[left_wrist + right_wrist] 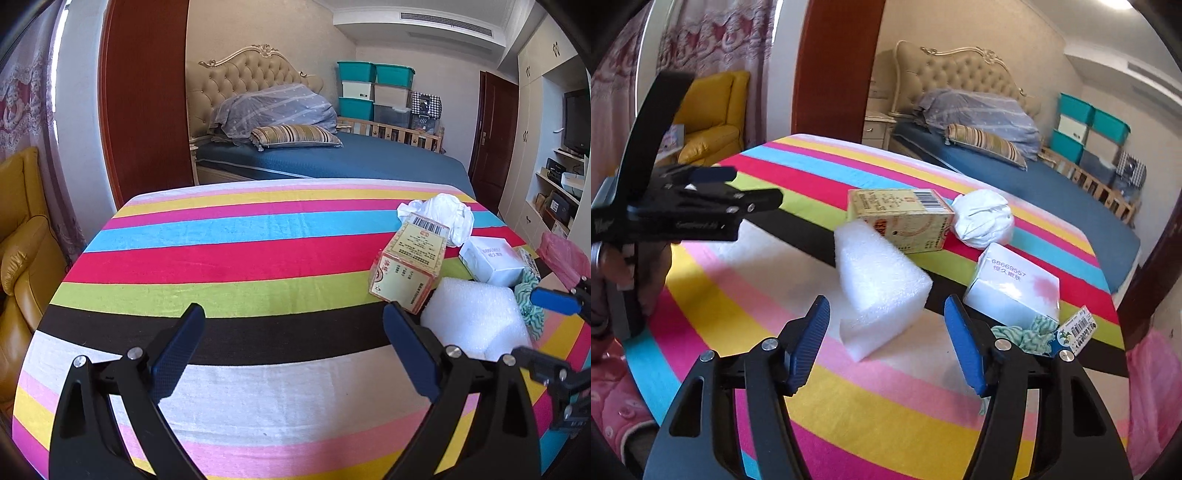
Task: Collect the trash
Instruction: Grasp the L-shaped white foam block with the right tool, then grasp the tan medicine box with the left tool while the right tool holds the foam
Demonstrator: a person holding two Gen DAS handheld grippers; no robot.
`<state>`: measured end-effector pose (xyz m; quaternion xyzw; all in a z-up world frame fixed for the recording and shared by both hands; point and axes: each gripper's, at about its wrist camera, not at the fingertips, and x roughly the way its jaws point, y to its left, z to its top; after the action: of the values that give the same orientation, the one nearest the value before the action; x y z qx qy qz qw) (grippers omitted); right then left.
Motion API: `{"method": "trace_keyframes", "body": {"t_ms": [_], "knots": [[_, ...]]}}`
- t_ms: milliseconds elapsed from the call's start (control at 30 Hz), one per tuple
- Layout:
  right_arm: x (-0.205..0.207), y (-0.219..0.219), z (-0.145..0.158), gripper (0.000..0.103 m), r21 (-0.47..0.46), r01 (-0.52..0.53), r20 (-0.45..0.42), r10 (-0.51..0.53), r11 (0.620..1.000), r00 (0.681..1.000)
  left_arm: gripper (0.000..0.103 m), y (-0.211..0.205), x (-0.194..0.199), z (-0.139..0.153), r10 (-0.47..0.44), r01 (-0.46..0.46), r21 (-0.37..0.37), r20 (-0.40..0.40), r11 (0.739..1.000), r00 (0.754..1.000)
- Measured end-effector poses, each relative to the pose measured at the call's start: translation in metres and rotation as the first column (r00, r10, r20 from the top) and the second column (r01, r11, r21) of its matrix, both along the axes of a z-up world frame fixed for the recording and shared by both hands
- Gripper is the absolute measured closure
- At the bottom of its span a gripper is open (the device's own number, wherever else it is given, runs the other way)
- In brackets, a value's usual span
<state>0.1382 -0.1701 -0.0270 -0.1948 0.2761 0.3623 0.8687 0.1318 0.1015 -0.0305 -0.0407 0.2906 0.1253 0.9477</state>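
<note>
Trash lies on the right part of a table under a striped cloth (221, 258). There is a white foam block (882, 273), a yellow carton (905, 218), a crumpled white wad (982, 218), a small white box (1012, 288) and a green-white wrapper (1030, 332) with a barcode tag (1078, 328). My right gripper (886, 302) is open around the near end of the foam block, and its pads do not touch it. My left gripper (293, 314) is open over bare cloth, left of the carton (410, 266) and the foam block (476, 317), with nothing between its fingers.
A pink plastic bag (1152, 387) hangs off the table's right side. A yellow armchair (22, 240) stands to the left and a blue bed (332, 158) lies behind the table. In the right wrist view a hand holds the left gripper (713, 173) at the left.
</note>
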Motion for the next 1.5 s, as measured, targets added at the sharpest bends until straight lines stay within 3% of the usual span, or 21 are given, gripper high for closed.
{"method": "trace_keyframes", "body": {"t_ms": [100,267,300,433,600,833,967,1000,1233,1333,1500], "knots": [[0.007,0.004,0.000,0.025,0.002,-0.018,-0.016,0.018,1.000,1.000,0.009,0.000,0.001,-0.001,-0.004,0.004,0.001,-0.006,1.000,1.000],[0.026,0.025,-0.008,0.024,-0.024,-0.027,-0.049,0.026,0.999,0.998,0.009,-0.001,0.001,-0.001,-0.003,0.003,-0.002,0.000,1.000,1.000],[0.028,0.027,-0.010,0.026,-0.033,-0.027,-0.054,0.025,0.999,0.998,0.009,0.000,0.001,-0.001,-0.003,0.003,-0.004,0.000,1.000,1.000],[0.028,0.034,-0.017,0.052,-0.064,-0.049,-0.068,0.044,0.997,0.997,0.009,0.000,0.002,-0.002,-0.002,0.002,-0.008,-0.001,1.000,1.000],[0.010,0.021,-0.010,0.054,-0.046,-0.025,-0.011,0.024,0.999,1.000,0.010,0.003,0.007,-0.007,0.005,-0.006,-0.022,-0.041,1.000,0.999],[-0.006,-0.037,0.002,0.054,0.034,0.116,0.021,-0.117,0.993,0.993,0.014,-0.017,-0.002,0.000,-0.020,0.019,0.081,0.013,0.997,1.000],[-0.004,-0.078,0.006,0.054,0.070,0.224,0.028,-0.226,0.972,0.974,0.008,-0.037,-0.008,0.005,-0.089,0.081,0.147,0.048,0.986,0.995],[-0.003,-0.085,0.006,0.054,0.078,0.249,0.028,-0.251,0.965,0.967,0.004,-0.041,-0.008,0.005,-0.097,0.088,0.152,0.050,0.984,0.994],[0.012,-0.136,-0.003,0.054,0.148,0.369,-0.037,-0.368,0.918,0.929,0.005,-0.066,0.009,0.005,-0.199,0.194,0.164,0.015,0.967,0.980],[0.018,-0.147,-0.008,0.054,0.162,0.410,-0.060,-0.406,0.897,0.912,0.005,-0.065,0.028,0.003,-0.252,0.253,0.124,-0.031,0.959,0.967],[0.022,-0.158,-0.014,0.054,0.185,0.455,-0.082,-0.448,0.871,0.890,0.005,-0.052,0.067,-0.008,-0.267,0.269,0.002,-0.110,0.963,0.957]]}}
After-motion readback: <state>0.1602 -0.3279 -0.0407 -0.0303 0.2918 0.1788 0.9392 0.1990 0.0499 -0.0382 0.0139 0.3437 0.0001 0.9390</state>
